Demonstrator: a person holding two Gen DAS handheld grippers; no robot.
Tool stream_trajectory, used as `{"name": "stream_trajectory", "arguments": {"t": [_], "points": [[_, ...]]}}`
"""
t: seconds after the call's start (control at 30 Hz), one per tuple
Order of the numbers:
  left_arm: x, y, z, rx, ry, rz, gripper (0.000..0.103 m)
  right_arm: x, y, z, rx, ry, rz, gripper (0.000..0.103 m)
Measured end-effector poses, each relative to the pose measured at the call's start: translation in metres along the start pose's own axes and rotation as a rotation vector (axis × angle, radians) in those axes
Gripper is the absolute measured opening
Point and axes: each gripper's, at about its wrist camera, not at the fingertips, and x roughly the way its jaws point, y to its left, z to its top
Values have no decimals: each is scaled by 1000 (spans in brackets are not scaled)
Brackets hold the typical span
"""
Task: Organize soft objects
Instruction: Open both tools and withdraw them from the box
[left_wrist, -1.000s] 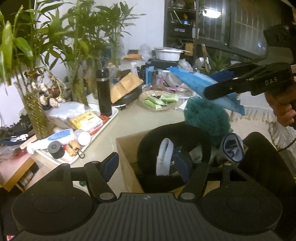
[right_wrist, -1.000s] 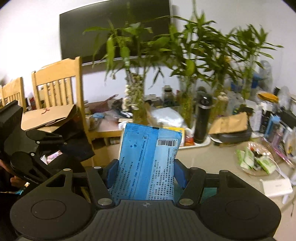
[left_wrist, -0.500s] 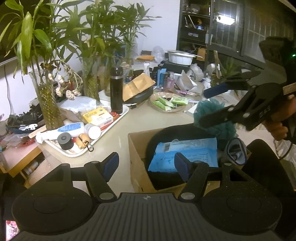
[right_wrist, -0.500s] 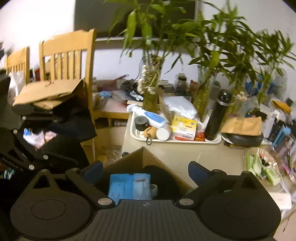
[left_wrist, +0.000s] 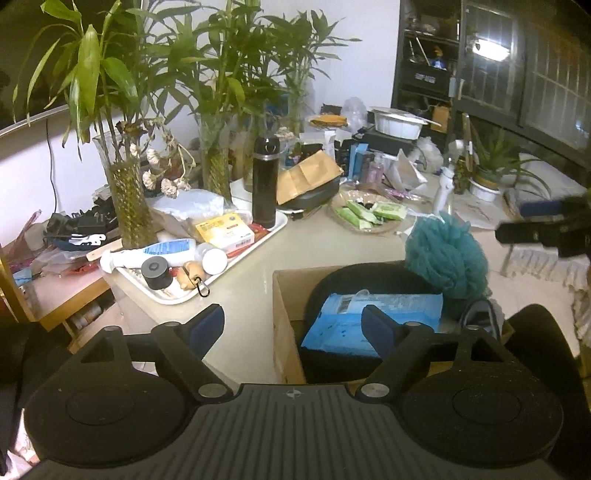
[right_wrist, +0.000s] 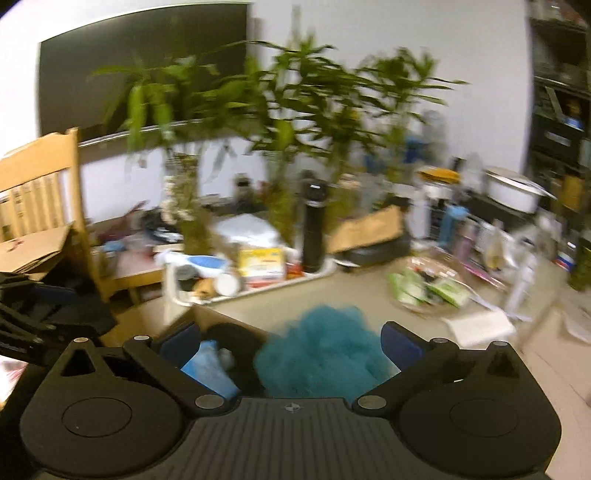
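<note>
Left wrist view: blue packet (left_wrist: 373, 319) lies flat inside the box (left_wrist: 286, 295), teal pouf (left_wrist: 447, 254) at its far rim. Left gripper (left_wrist: 295, 325) is opening, nothing between its pads. Right gripper (right_wrist: 291, 341) gapes wide, empty, before the pouf.

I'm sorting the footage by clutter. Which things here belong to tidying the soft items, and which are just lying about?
Part of the job:
box
blue pack, lying in the box
teal pouf, at the box's far edge

Lying about:
tray of toiletries
black flask
plant vases
dish of green packets
</note>
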Motion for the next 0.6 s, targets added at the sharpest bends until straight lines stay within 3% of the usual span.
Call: {"name": "stream_trajectory", "arguments": {"t": [0.13, 0.33, 0.6], "points": [[-1, -7, -2, -18, -17, 16, 103, -9, -2, -18, 34, 15, -76, 103], [2, -16, -6, -27, -9, 45, 103, -15, 8, -40, 37, 65, -157, 103], [6, -23, -18, -27, 59, 66, 103, -10, 21, -63, 100, 172, -150, 103]]}}
